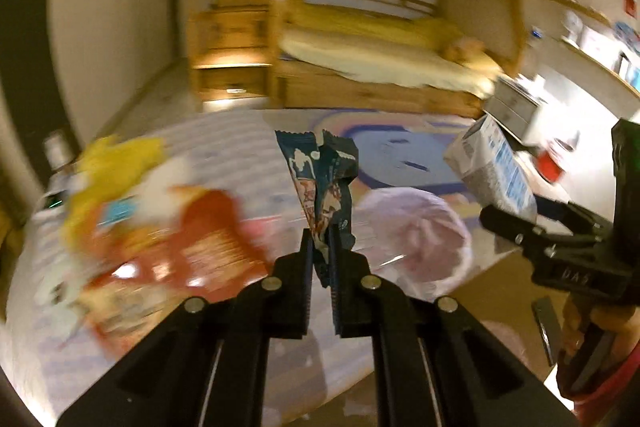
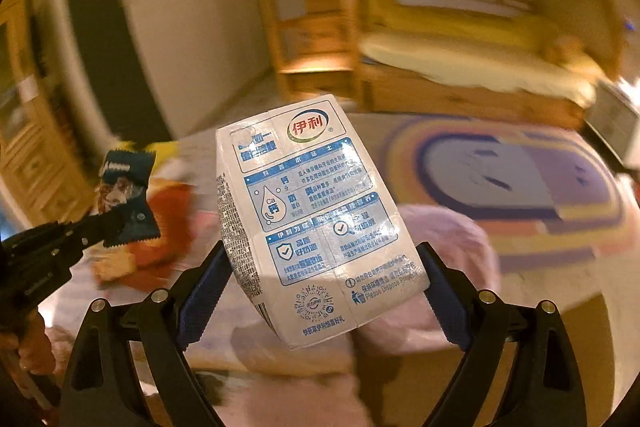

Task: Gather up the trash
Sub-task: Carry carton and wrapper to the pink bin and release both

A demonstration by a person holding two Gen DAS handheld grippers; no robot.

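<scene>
Left gripper (image 1: 320, 247) pinching dark wrapper (image 1: 324, 179), red packaging (image 1: 192, 239) beyond blurred

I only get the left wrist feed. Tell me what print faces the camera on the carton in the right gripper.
Observer: The milk carton shows a red and green logo on top and blue panels of text below.
Operator: Report how the fingers sit on it.
Observer: The right gripper clamps its lower half, one blue pad on each side.
Operator: Say what lies under it.
Observer: A pink bag, blurred, sits below the carton.
</scene>
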